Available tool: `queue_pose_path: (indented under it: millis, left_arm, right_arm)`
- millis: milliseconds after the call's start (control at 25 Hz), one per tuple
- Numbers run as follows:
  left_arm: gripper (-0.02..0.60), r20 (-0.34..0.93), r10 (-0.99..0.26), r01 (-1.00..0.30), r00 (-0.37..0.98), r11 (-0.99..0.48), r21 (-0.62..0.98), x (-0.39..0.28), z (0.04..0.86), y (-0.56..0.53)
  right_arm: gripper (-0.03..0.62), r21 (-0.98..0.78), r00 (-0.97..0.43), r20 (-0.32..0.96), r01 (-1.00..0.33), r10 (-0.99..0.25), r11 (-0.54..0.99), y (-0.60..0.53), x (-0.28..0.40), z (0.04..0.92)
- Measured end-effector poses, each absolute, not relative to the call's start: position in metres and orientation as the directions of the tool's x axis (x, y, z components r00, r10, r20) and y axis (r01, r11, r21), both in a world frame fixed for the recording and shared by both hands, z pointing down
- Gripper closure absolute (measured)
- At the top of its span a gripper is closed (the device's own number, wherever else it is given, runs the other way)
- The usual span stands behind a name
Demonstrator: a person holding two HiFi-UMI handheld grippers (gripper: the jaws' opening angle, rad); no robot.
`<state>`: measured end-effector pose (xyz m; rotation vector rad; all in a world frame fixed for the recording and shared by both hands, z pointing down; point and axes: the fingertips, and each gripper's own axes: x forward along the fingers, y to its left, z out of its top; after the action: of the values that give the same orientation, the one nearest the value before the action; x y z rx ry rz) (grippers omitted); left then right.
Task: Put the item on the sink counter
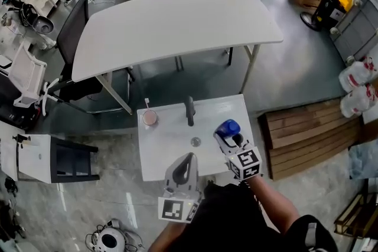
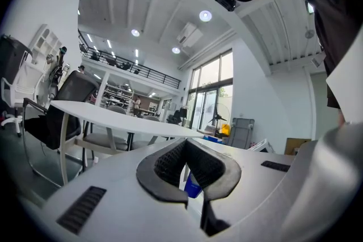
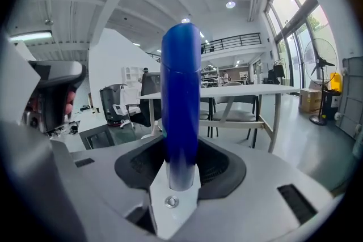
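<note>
Blue bottle [image 3: 180, 105] clamped upright in right hand-held gripper [image 3: 181, 173], left hand-held gripper [image 2: 186, 164] closed on nothing, sink surface [image 1: 168, 147] beneath both shown only in head view.

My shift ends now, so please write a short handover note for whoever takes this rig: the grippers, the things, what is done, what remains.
Left gripper: jaws together, holding nothing, at the front edge of the sink counter.
Right gripper: jaws closed on the blue bottle, upright, over the counter's right side.
Done: the bottle is gripped and at the counter.
Left: set it down there, open the jaws.
</note>
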<state>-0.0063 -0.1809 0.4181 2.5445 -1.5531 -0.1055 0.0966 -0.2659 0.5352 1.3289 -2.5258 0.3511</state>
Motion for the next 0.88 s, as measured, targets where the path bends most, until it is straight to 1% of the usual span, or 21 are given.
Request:
queue_pose_path:
  millis: [80, 240, 880]
  left_arm:
    - [0.566, 0.023, -0.89, -0.879, 0.456, -0.446, 0.168, -0.005, 0.421, -0.187]
    - [0.566, 0.032, -0.902, -0.88, 0.431, -0.411, 0.238, -0.002, 0.419, -0.199]
    - [0.565, 0.073, -0.903, -0.887, 0.424, -0.397, 0.237, -0.002, 0.434, -0.226]
  right_arm:
    - [0.425, -0.088, -0.542, 0.36, -0.83, -0.759, 0.551, -0.28, 0.097, 0.549]
    - [0.425, -0.074, -0.538, 0.377, -0.829, -0.754, 0.554, -0.304, 0.098, 0.572]
    - [0.425, -0.018, -0.489, 0.445, -0.842, -0.75, 0.539, -0.387, 0.101, 0.657]
